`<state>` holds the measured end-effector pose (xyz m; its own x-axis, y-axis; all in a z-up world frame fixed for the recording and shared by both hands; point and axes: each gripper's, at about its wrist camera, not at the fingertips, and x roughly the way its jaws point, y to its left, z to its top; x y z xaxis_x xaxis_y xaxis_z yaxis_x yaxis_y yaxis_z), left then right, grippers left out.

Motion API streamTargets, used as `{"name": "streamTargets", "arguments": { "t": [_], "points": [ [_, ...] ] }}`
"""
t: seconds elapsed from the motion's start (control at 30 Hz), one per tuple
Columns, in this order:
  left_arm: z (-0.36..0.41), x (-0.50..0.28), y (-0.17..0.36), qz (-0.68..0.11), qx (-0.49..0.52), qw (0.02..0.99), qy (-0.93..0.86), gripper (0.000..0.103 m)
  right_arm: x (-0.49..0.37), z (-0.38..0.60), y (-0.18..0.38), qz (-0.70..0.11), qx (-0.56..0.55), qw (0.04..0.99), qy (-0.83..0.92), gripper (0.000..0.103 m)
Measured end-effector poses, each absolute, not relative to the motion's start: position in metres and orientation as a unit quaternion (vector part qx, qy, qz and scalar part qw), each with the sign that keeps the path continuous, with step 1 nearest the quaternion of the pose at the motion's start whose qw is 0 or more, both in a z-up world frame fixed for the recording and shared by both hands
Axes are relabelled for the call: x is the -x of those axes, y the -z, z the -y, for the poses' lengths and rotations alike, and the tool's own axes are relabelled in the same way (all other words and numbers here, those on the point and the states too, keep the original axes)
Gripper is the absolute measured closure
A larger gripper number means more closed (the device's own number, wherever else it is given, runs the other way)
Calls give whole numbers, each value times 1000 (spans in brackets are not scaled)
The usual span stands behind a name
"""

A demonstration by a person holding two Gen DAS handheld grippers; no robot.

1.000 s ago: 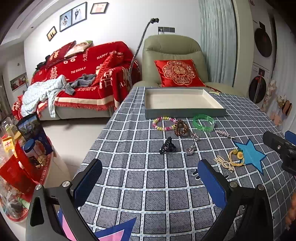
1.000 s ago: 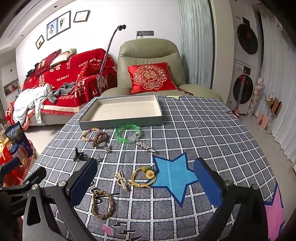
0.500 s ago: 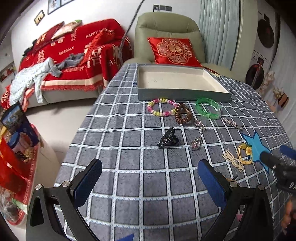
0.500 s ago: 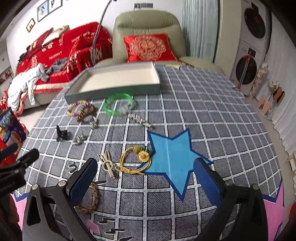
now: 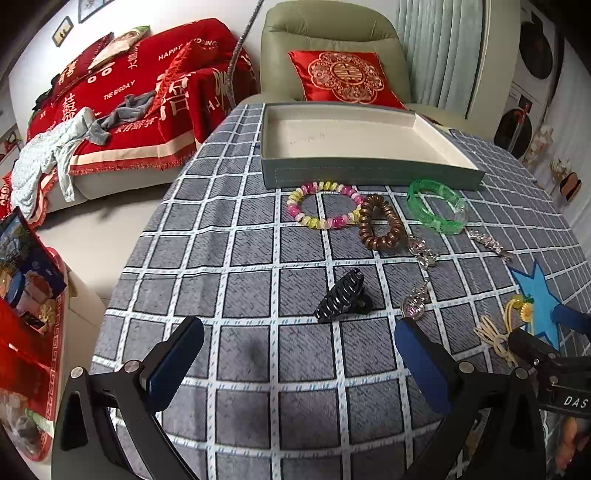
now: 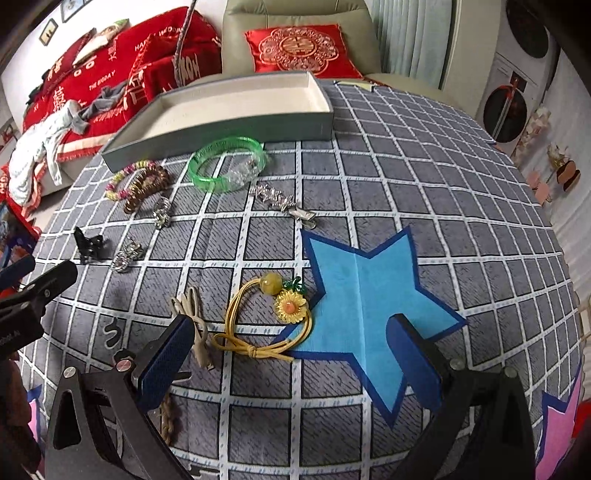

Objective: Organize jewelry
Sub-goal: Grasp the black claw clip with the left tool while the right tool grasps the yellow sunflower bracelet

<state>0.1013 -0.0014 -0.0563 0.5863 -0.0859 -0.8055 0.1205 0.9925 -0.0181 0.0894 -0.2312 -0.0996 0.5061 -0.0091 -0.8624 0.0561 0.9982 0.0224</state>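
Jewelry lies scattered on the checked tablecloth [image 5: 240, 258], none of it yet in the shallow grey tray [image 5: 369, 173] at the far edge, which looks set there to collect it. Left gripper [image 5: 299, 360] hangs wide open and empty, a ridged black claw clip [image 5: 341, 297] just ahead of it. Right gripper [image 6: 291, 356] gapes empty over a yellow cord hair tie [image 6: 258, 325] with a glossy sunflower charm. Farther ahead: a translucent green bangle [image 6: 227, 162].

A home living room — a sofa [image 5: 122, 110] under red throws and a green armchair [image 5: 332, 44] stand behind the table [image 5: 258, 350]. Framed pictures [image 5: 62, 31] hang on the wall.
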Motion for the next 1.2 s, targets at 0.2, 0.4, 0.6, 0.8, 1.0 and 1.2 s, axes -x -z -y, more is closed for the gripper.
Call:
{"name": "streamTargets", "arguments": {
  "t": [0.2,0.4,0.6,0.8,1.0,1.2],
  "points": [
    [9,-115,65,-463,-28,883,67,0,-99,232,109,-510,-37,859,19,0],
    [16,-126,70,-471,-25,878,85,0,-103,232,110,-516,-37,856,19,0],
    [25,-126,67,-460,-43,880,114,40,-101,230,104,-512,-39,858,8,28],
    [21,-127,65,-456,-19,878,143,55,-101,229,98,-512,-61,857,-14,85],
    [9,-125,54,-451,5,880,152,56,-98,230,91,-498,-75,863,-24,99],
    [0,-122,39,-434,10,887,157,56,-98,236,81,-488,-90,867,-32,99]
  ]
}}
